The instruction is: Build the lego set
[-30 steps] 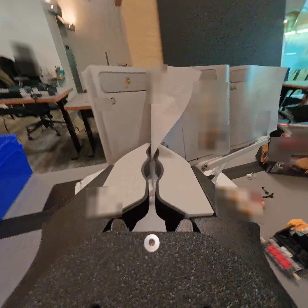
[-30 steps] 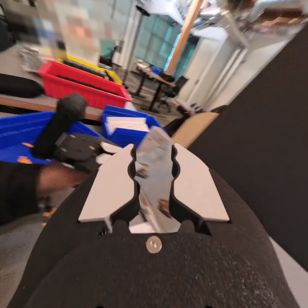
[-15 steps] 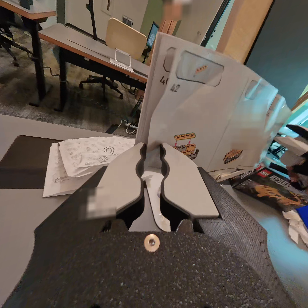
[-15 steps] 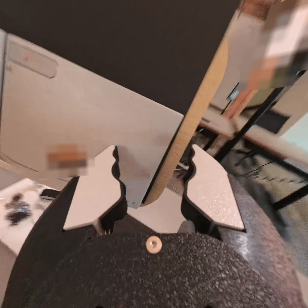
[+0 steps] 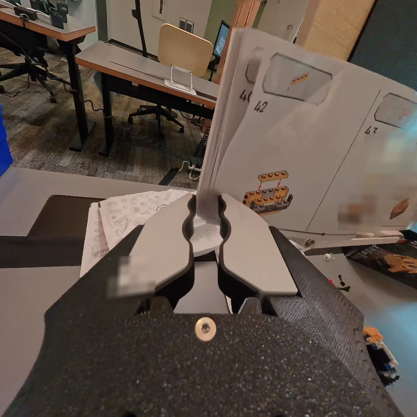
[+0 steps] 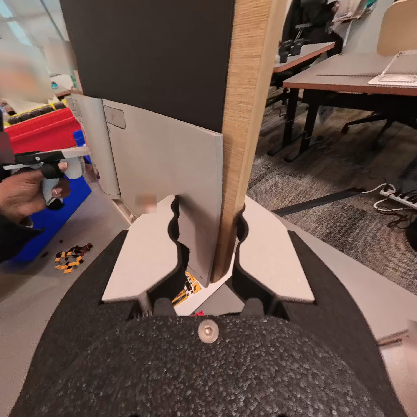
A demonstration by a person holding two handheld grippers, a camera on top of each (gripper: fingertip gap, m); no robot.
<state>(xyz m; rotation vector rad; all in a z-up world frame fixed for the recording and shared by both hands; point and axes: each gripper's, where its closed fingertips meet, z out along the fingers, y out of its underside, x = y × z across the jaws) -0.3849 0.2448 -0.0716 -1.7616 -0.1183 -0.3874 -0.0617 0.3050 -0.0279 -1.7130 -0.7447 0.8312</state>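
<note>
The thin grey paper instruction booklet stands upright in the right half of the left wrist view, its pages fanned out. The left gripper has its two grey fingers close together with only a narrow gap, and the bottom edge of the booklet's pages sits in that gap; it looks pinched, but blur hides the touch.

In the right wrist view the same booklet stands in the middle of the frame. The right gripper is spread wide, with the page corner loose between its fingers, touching neither.

The booklet is likely light, floppy and smooth (easy to crease or tear). A good place to hold it is probably the thick bound edge, not one loose page.

One booklet shows. One pile of small orange and black bricks lies on the grey table at lower left. Two white printed paper bags lie at middle left in the left wrist view, and one dark set box at right.
</note>
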